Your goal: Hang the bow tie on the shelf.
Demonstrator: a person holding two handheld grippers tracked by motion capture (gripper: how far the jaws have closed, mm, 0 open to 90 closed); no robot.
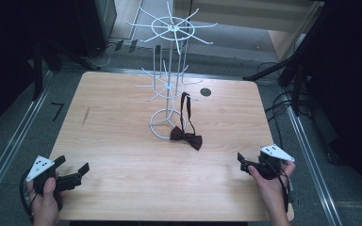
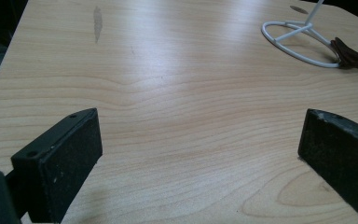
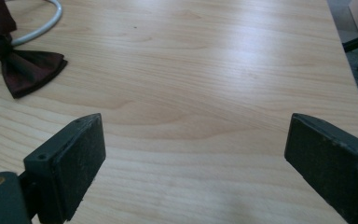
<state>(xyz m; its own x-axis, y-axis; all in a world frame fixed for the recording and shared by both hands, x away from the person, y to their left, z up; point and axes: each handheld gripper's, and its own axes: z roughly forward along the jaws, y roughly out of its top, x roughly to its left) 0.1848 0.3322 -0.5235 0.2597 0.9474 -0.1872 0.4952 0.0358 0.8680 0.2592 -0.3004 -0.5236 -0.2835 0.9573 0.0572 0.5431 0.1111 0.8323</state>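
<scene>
- Both grippers sit at the near table edge: left gripper [image 1: 73, 173] and right gripper [image 1: 243, 161], jaws spread wide, holding nothing.
- Dark red bow tie [image 1: 186, 137] lies ahead between them, touching the white wire rack [image 1: 169, 84] base.
- Light wooden table [image 1: 122, 141], grey floor [image 1: 9, 141] around it.

One dark red bow tie [image 1: 186, 137], one white wire rack [image 1: 169, 80], two grippers, one table [image 1: 122, 150].

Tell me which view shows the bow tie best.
High view: the whole bow tie lies on the table by the rack's base ring, strap looped up to a hook. Right gripper view catches one wing and the knot at its edge; left gripper view just a corner.
</scene>
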